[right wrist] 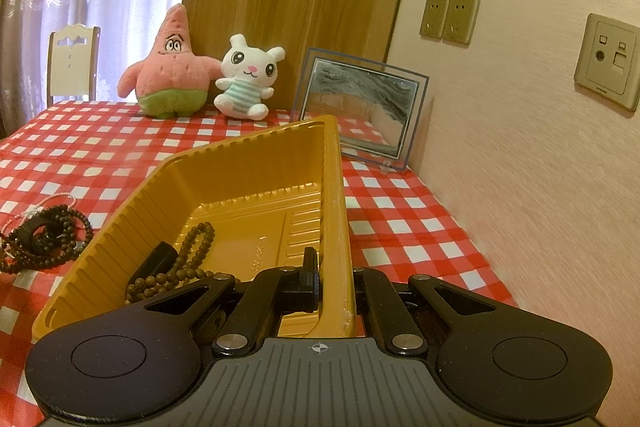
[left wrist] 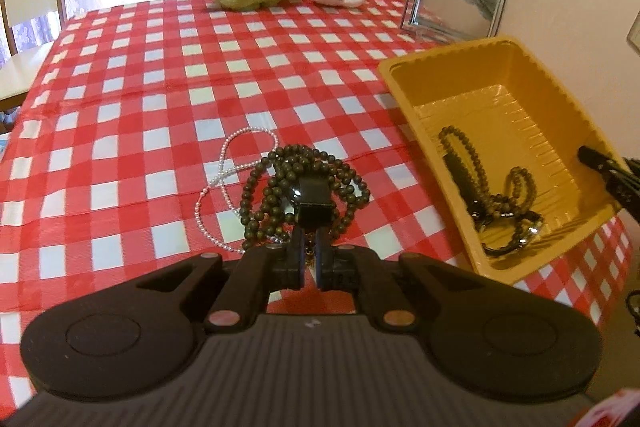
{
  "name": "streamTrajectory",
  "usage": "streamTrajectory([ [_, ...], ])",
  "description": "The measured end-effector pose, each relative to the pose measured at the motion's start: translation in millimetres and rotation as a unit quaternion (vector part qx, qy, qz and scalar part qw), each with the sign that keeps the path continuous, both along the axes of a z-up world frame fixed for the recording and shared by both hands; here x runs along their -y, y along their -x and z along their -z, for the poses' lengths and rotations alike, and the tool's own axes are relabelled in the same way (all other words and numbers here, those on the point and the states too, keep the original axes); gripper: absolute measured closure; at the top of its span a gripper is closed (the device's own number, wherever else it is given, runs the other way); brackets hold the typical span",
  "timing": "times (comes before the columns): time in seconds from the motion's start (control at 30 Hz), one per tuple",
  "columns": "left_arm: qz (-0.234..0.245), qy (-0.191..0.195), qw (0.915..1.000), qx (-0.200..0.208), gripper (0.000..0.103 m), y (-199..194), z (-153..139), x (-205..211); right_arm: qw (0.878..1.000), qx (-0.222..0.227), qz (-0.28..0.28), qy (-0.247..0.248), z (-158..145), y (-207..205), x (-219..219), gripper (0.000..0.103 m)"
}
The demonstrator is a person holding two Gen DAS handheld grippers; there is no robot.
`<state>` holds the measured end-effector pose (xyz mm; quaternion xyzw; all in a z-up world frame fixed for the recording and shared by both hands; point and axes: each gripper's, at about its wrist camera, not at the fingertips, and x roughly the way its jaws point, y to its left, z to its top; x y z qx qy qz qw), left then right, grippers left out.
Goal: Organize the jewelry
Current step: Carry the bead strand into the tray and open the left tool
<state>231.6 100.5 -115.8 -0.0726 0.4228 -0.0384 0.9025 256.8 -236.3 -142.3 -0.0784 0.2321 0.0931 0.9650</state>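
Beads first, from your left wrist view: the dark bead necklace (left wrist: pixel 276 187) lies coiled on the checked tablecloth (left wrist: pixel 132 131), a pearl strand (left wrist: pixel 224 171) just left of it. Your left gripper (left wrist: pixel 310 223) is pinched together on the coil; it looks limp and tangle-prone, so keep hold of several strands.

Right wrist view: your right gripper (right wrist: pixel 332 287) is clamped on the yellow tray (right wrist: pixel 256 163) wall, which seems thin and flexible, bracing it.

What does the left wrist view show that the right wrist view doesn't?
Only the left wrist view: the left gripper shut on the dark beads, and a watch in the tray. Only the right wrist view: the right gripper clamped on the tray wall, and a data socket. Both: yellow tray, pearl necklace, two plush toys, picture frame.
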Motion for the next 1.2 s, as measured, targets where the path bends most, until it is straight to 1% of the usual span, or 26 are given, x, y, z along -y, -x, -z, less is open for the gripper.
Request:
streamTrajectory([
  [0.37,0.010,0.014,0.9995,0.027,0.099,26.6,-37.9,5.5,1.000,0.001,-0.004,-0.004,1.0,-2.4,1.7,0.100],
  [0.53,0.031,0.023,0.9982,0.047,0.099,29.1,-57.6,16.3,1.000,0.002,-0.005,-0.006,1.2,-3.4,2.1,0.100],
  [0.73,0.071,0.043,0.9938,0.074,0.099,16.8,-74.4,42.1,1.000,0.002,-0.008,-0.009,1.1,-5.8,2.2,0.100],
  [0.93,0.124,0.059,0.9866,0.087,0.099,-2.1,-79.0,77.7,1.000,0.003,-0.012,-0.012,1.2,-7.3,3.7,0.100],
  [1.13,0.165,0.077,0.9799,0.081,0.099,-29.5,-69.1,116.2,1.000,0.005,-0.014,-0.014,1.1,-8.5,3.8,0.100],
  [1.2,0.172,0.084,0.9786,0.076,0.099,-37.0,-65.1,124.8,1.000,0.005,-0.014,-0.016,1.2,-8.1,4.8,0.100],
])
